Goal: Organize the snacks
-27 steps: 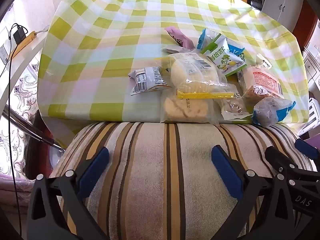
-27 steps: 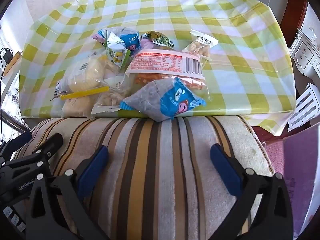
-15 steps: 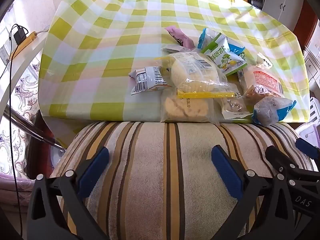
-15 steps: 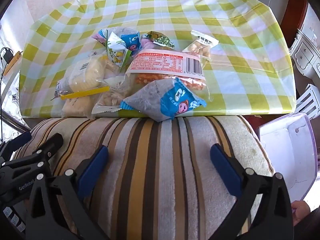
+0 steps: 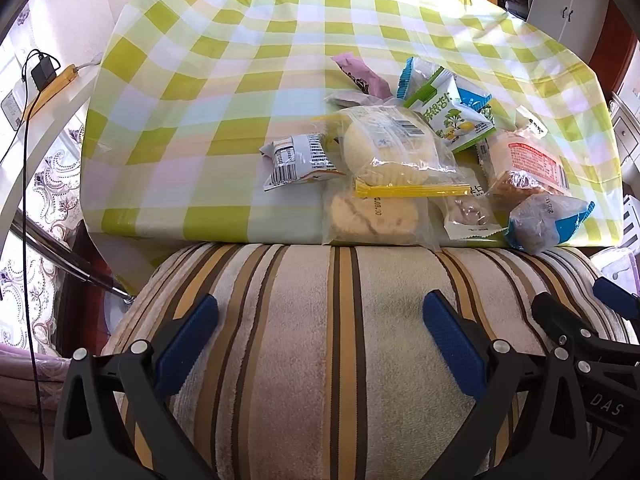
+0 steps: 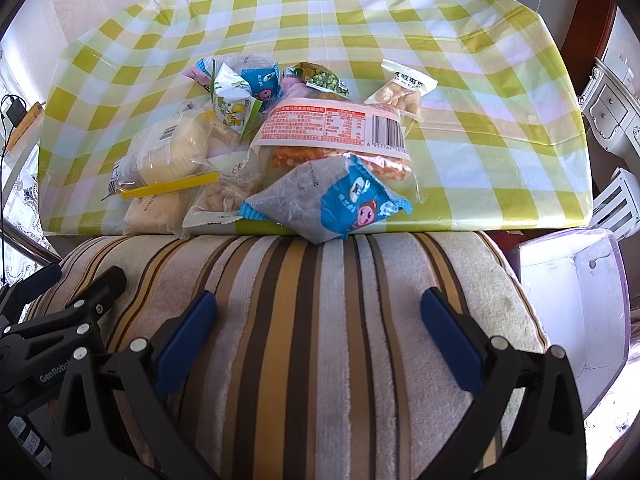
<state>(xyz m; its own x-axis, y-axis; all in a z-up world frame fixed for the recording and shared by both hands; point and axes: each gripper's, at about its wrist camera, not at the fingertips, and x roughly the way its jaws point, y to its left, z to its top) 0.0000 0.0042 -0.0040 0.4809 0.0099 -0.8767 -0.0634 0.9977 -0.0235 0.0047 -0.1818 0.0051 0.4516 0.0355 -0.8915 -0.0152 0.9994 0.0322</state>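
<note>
A pile of snack packets lies near the front edge of a table under a green-checked cloth [image 5: 224,92]. It includes a clear bag of pale buns with a yellow zip [image 5: 394,150], a blue-and-grey packet [image 6: 332,204], a red-labelled bag [image 6: 340,128], a green-and-white packet [image 5: 452,118] and a small silver barcode packet [image 5: 298,160]. My left gripper [image 5: 320,320] hangs open over a striped cushion [image 5: 340,340], short of the pile. My right gripper [image 6: 318,316] is open too, over the same cushion [image 6: 320,320], with nothing between its fingers.
A white and lilac box [image 6: 576,300] stands at the right beside the cushion. White furniture [image 6: 612,108] lies beyond the table's right end. At the left, a cable and charger [image 5: 40,76] rest on a white ledge, and a metal leg [image 5: 68,260] slants below.
The white and lilac box has come into the right wrist view at the right of the cushion. Both grippers and the snacks have kept still.
</note>
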